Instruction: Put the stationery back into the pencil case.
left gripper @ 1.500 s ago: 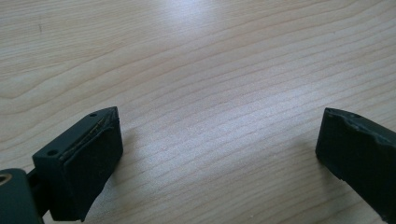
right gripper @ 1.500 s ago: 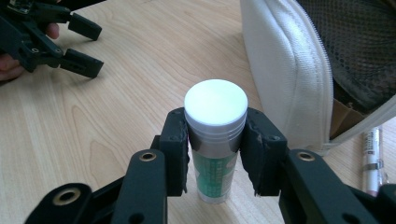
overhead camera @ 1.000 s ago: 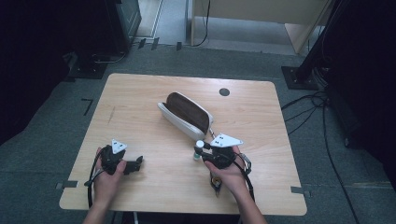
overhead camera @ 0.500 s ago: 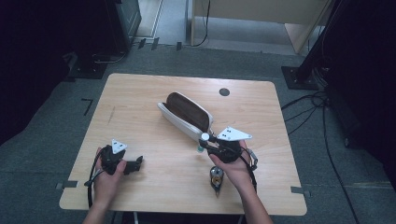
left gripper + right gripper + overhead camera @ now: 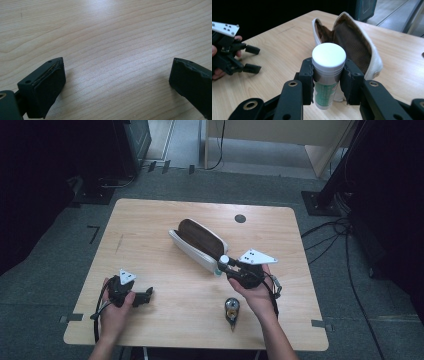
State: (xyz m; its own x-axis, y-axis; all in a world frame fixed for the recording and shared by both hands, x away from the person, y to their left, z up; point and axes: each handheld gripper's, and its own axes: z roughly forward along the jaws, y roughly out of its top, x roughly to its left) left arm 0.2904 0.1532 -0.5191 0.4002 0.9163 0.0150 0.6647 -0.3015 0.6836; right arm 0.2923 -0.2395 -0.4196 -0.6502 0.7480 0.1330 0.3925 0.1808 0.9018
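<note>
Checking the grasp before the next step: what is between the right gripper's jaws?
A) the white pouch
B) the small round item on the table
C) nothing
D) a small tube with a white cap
D: in the right gripper view, the right gripper clamps an upright white-capped tube, in front of the open white pouch.

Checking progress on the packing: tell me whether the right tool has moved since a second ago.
Yes. The right tool, shut on the white-capped tube, has moved rightward and up-frame, from the table's near middle to the open pouch's right end.

The left tongs (image 5: 117,82) stand wide apart over the bare wooden table (image 5: 107,32).
</note>
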